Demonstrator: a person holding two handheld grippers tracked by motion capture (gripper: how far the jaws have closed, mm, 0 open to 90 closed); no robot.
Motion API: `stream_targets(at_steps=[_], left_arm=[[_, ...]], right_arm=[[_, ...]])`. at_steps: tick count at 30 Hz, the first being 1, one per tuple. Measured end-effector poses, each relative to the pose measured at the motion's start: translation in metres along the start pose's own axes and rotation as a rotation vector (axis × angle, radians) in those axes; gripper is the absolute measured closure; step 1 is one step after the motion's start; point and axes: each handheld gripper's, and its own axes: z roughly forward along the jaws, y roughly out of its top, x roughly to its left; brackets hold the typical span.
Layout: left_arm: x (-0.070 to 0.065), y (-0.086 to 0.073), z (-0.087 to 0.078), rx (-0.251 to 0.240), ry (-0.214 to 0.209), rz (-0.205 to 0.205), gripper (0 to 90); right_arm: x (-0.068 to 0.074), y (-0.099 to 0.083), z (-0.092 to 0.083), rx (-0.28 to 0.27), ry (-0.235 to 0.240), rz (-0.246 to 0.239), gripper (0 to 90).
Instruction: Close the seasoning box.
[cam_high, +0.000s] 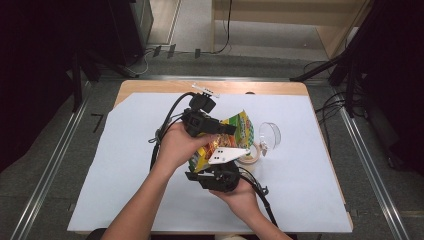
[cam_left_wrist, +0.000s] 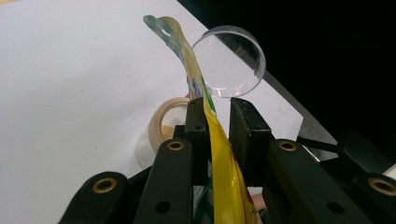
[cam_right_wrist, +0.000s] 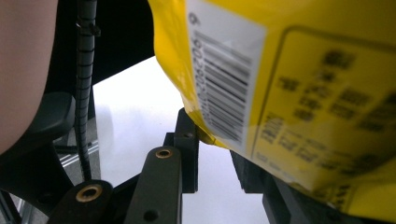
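Note:
A yellow and green snack bag (cam_high: 241, 127) hangs tilted above the table between both grippers. My left gripper (cam_high: 227, 129) comes in from the left and is shut on the bag's upper part. In the left gripper view the bag's thin edge (cam_left_wrist: 187, 56) runs up between the jaws (cam_left_wrist: 217, 105), lying against the left pad. My right gripper (cam_high: 207, 164) sits below the bag, under its grey plate. Its jaws (cam_right_wrist: 215, 140) close on the bag's lower corner, whose barcode side (cam_right_wrist: 299, 70) hides the right jaw. A tan cup (cam_high: 248, 157) stands under the bag's open end.
A clear round plastic piece (cam_high: 270, 134) lies just right of the tan cup (cam_left_wrist: 161, 126) and stands tilted (cam_left_wrist: 231, 60) in the left gripper view. A white sheet (cam_high: 125, 165) covers the wooden table. Black cables trail from both grippers toward the person.

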Motion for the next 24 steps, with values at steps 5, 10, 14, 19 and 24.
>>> stream_targets(at_steps=[5,10,14,19,24], left_arm=[[0.0019,0.0001,-0.0025,-0.01,0.006,-0.003,75.7],[0.0015,-0.0004,-0.002,-0.013,0.008,0.004,75.6],[-0.0005,0.0009,-0.0019,-0.02,0.009,0.006,75.4],[0.0007,0.0013,-0.001,-0.025,0.011,0.002,75.2],[0.0064,0.009,0.0003,-0.016,0.002,-0.015,74.9]], right_arm=[[0.0024,0.0033,0.0009,-0.014,0.013,0.009,74.4],[0.0021,0.003,0.0006,-0.006,0.015,0.002,74.1],[0.0018,0.0037,-0.002,-0.003,0.011,0.003,74.4],[0.0003,0.0047,-0.0026,0.003,0.018,0.005,74.4],[-0.0034,0.0091,-0.0025,0.011,0.029,0.017,74.4]])
